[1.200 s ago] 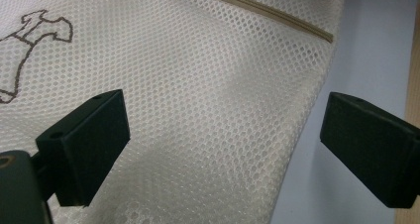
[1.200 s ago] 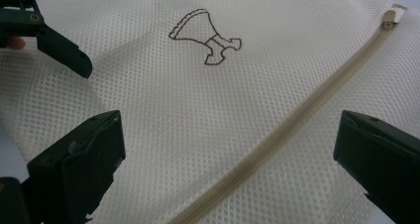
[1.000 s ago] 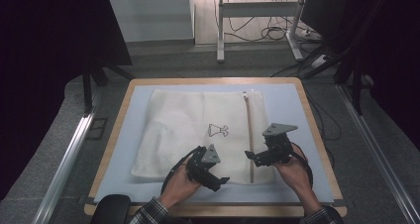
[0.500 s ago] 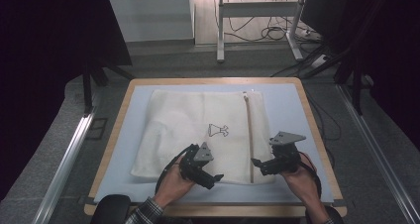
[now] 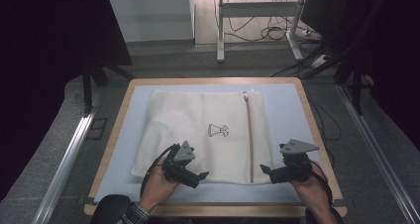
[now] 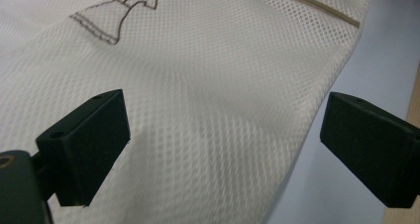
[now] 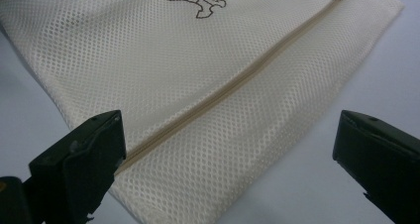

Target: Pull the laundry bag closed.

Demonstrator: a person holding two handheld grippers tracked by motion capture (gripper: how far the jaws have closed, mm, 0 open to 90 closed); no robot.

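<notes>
A flat white mesh laundry bag lies mid-table, its beige zipper shut. Left tool and right tool, jaws spread, flank its near edge, seemingly ready to grip.

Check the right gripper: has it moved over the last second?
Yes. The right gripper has drawn back toward the person and outward, from over the mesh bag beside its zipper to the bag's near corner.

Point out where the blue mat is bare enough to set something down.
Bare strips of the blue mat lie right of the mesh laundry bag, left of it, and thinly beyond it. The near edge is crowded by the left gripper and right gripper.
</notes>
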